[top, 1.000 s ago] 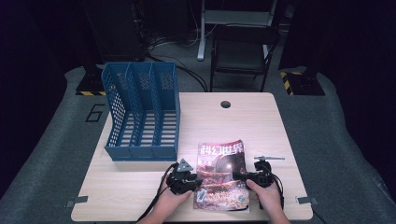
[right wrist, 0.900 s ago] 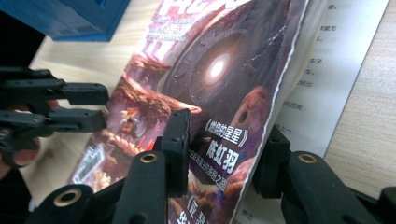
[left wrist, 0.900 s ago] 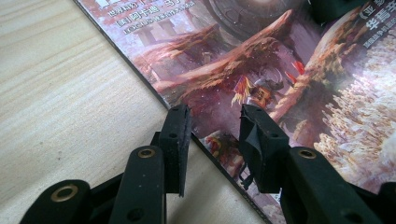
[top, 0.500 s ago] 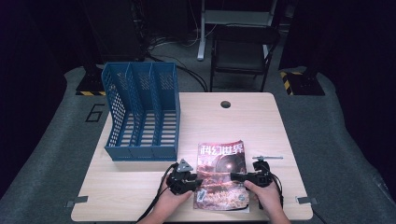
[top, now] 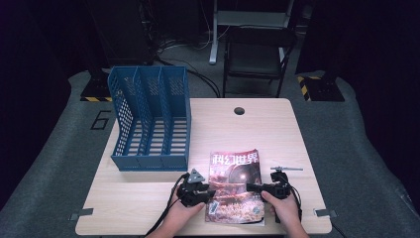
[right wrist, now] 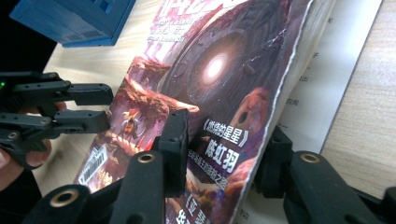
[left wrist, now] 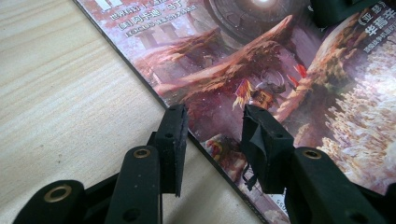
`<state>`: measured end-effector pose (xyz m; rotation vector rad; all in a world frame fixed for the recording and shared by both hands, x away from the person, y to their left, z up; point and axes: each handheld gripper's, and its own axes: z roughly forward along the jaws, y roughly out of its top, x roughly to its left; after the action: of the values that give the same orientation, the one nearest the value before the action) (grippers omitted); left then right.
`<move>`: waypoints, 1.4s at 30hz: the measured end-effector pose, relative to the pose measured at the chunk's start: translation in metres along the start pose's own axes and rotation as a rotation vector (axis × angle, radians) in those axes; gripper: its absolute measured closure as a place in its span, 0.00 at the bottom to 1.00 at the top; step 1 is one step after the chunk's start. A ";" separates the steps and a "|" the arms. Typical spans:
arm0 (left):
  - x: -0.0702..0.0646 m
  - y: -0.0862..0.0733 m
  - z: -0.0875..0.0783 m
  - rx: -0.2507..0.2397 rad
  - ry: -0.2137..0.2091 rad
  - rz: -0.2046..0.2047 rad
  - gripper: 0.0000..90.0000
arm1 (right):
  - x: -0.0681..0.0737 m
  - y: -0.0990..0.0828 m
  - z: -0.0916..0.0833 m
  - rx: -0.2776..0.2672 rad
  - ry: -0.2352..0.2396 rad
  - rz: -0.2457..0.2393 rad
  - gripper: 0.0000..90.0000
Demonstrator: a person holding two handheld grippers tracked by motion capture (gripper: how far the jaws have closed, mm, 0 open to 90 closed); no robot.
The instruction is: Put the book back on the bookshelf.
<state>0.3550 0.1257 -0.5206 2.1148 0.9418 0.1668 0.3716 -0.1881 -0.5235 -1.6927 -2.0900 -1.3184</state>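
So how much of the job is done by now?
Nothing looks done yet: the magazine lies on the table and the blue rack stands empty. In hand: the right gripper has just been closing its jaws with the magazine's lifted edge between them, not clearly pinching. The left gripper is open at the other edge. Left, probably: lifting it and slotting it into the rack.

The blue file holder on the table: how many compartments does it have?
3. The blue file holder has a left compartment, a middle compartment and a right compartment, side by side, open toward the person.
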 end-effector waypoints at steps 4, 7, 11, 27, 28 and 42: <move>0.000 0.000 0.000 -0.004 -0.002 -0.004 0.67 | -0.001 0.000 0.000 0.005 -0.010 -0.010 0.76; 0.000 0.000 0.001 -0.005 -0.003 -0.004 0.67 | -0.001 0.000 0.000 0.007 -0.011 -0.014 0.78; 0.001 0.000 0.000 -0.004 -0.006 0.005 0.67 | 0.000 -0.001 -0.001 0.000 -0.010 -0.026 0.85; 0.001 0.001 0.004 -0.024 -0.020 -0.017 0.53 | 0.001 -0.012 -0.002 -0.121 0.025 -0.014 0.95; 0.002 0.001 0.004 -0.029 -0.022 -0.020 0.52 | 0.002 -0.012 -0.003 -0.125 0.031 -0.001 0.95; 0.007 0.003 0.007 -0.047 -0.048 -0.074 0.35 | 0.008 -0.016 -0.009 -0.206 0.064 -0.050 0.95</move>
<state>0.3644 0.1246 -0.5239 2.0286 0.9765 0.0993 0.3518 -0.1883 -0.5222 -1.6574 -2.0337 -1.6311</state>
